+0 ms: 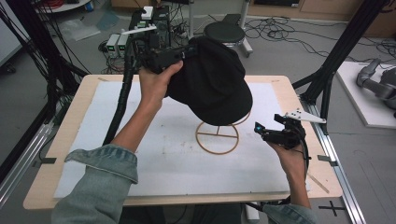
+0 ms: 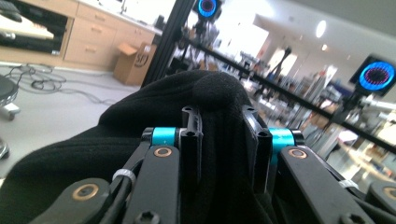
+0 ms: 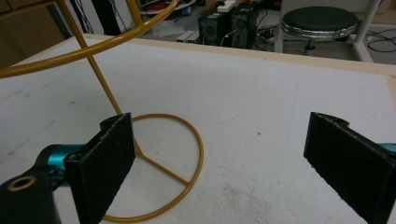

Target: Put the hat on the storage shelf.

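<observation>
high view: left gripper clamping black cap

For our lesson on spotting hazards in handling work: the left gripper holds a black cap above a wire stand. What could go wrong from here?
1. The left gripper pinches only a fold of the black cap; soft fabric could slip free.
2. The cap hides the top of the wire stand, so it may land off-centre and slide off.
3. The stand looks light and the open right gripper isn't steadying it, so a nudge might tip it.
</observation>
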`<state>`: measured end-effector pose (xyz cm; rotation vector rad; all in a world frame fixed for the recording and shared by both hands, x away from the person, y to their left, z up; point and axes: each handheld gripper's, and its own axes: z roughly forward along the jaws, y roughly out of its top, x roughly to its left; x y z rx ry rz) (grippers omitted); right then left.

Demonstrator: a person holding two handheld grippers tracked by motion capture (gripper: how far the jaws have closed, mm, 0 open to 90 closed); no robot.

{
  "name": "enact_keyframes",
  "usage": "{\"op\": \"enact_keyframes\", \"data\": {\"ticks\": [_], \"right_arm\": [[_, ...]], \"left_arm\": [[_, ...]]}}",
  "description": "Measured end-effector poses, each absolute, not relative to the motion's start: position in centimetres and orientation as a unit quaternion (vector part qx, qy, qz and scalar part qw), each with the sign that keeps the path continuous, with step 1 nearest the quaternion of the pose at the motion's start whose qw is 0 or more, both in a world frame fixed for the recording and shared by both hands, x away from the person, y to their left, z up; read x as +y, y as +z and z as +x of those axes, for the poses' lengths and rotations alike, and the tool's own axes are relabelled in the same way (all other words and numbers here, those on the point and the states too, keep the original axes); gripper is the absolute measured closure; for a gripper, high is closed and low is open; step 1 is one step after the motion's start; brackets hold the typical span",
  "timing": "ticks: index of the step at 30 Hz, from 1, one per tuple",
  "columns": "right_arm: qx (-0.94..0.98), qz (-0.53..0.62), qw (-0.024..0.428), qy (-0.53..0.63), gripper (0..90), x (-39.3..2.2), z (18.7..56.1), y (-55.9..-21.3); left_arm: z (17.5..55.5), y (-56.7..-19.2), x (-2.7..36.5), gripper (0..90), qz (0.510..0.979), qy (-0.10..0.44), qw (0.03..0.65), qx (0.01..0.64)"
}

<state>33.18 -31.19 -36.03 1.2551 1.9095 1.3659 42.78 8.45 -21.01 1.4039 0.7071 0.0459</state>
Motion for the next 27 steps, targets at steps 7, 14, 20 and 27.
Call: {"op": "enact_keyframes", "data": {"ticks": [7, 14, 20, 27], "right_arm": [[0.697, 0.460, 0.237, 0.497, 8.8, -31.4, 33.2, -36.2], [0.699, 0.463, 0.237, 0.490, 8.8, -31.5, 33.3, -36.4], [0.713, 0.461, 0.249, 0.467, 8.8, -31.9, 33.5, -36.8], [0.718, 0.475, 0.250, 0.443, 8.8, -32.9, 33.7, -37.8]], "left_arm": [[43.3, -23.3, 7.0, 72.2, 0.656, 0.002, 0.681, 0.324], [43.2, -24.4, 5.2, 70.0, 0.696, 0.004, 0.650, 0.304], [43.1, -25.2, 4.2, 68.0, 0.714, 0.006, 0.636, 0.291], [43.2, -26.0, 4.0, 61.0, 0.719, 0.015, 0.635, 0.283]]}}
